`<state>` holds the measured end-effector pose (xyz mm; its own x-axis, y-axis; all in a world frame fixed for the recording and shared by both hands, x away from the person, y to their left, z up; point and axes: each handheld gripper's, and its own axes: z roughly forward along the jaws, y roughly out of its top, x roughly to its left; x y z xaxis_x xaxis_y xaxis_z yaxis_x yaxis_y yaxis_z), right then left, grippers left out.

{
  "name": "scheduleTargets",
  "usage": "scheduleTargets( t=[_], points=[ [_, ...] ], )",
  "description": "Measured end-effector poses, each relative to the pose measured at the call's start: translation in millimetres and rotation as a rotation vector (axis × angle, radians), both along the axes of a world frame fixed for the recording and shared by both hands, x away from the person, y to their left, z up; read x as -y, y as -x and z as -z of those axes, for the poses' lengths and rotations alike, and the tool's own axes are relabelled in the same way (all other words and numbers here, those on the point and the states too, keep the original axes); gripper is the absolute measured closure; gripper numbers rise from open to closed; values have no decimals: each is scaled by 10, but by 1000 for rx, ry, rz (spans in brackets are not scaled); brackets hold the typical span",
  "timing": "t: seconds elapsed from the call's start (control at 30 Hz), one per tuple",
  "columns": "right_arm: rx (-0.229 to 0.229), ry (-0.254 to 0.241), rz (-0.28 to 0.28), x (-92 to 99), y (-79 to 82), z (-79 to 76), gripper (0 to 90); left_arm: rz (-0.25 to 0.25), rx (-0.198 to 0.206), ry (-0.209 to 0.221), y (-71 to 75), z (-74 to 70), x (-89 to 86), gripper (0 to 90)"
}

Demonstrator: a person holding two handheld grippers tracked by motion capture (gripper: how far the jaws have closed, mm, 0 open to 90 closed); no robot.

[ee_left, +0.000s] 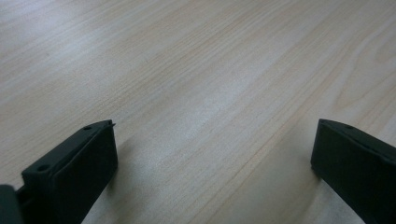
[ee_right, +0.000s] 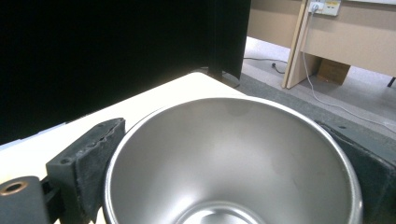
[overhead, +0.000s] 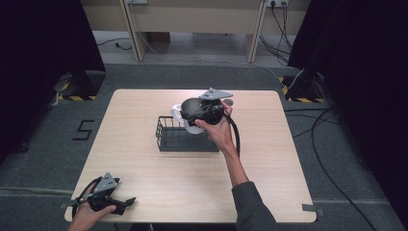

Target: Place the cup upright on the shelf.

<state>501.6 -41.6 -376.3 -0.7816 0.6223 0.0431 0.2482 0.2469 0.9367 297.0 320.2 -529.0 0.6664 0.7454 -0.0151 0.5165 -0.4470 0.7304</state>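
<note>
A white mug (overhead: 192,127) with a steel inside and a handle on its left hangs tilted over the back of a black wire basket (overhead: 163,139) at the table's middle. My right gripper (overhead: 195,114) is shut on the mug, one jaw on each side of its body. In the right gripper view the mug's steel bowl (ee_right: 233,154) sits between the two jaws of the right gripper (ee_right: 224,135). My left gripper (overhead: 126,203) rests at the table's front left corner, held by a hand. It stands open, and between the jaws of the left gripper (ee_left: 217,123) lies bare wood.
The light wooden table (overhead: 144,168) stands on grey carpet. Black curtains hang at both sides, and cables run over the floor at the right. A wooden desk frame stands behind the table.
</note>
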Motion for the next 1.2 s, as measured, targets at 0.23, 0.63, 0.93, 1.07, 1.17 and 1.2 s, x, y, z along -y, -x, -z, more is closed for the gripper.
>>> scheduleTargets(
  t=[0.23, 0.63, 0.93, 1.07, 1.17, 1.2],
  points=[
    [-5, 12, -11, -2, -55, 66, 63, 0, 0, 0, 0, 0, 0, 0],
    [-47, 36, 0, 27, -99, 266, 62, 0, 0, 0, 0, 0, 0, 0],
    [-63, 39, 1, 27, -117, 357, 62, 0, 0, -1, 0, 0, 0, 0],
    [-71, 44, 2, 23, -115, 396, 62, 0, 0, -1, 0, 0, 0, 0],
    [-81, 53, 5, 24, -113, 440, 61, 0, 0, -1, 0, 0, 0, 0],
    [-81, 53, 5, 24, -113, 440, 61, 0, 0, -1, 0, 0, 0, 0]
  ],
)
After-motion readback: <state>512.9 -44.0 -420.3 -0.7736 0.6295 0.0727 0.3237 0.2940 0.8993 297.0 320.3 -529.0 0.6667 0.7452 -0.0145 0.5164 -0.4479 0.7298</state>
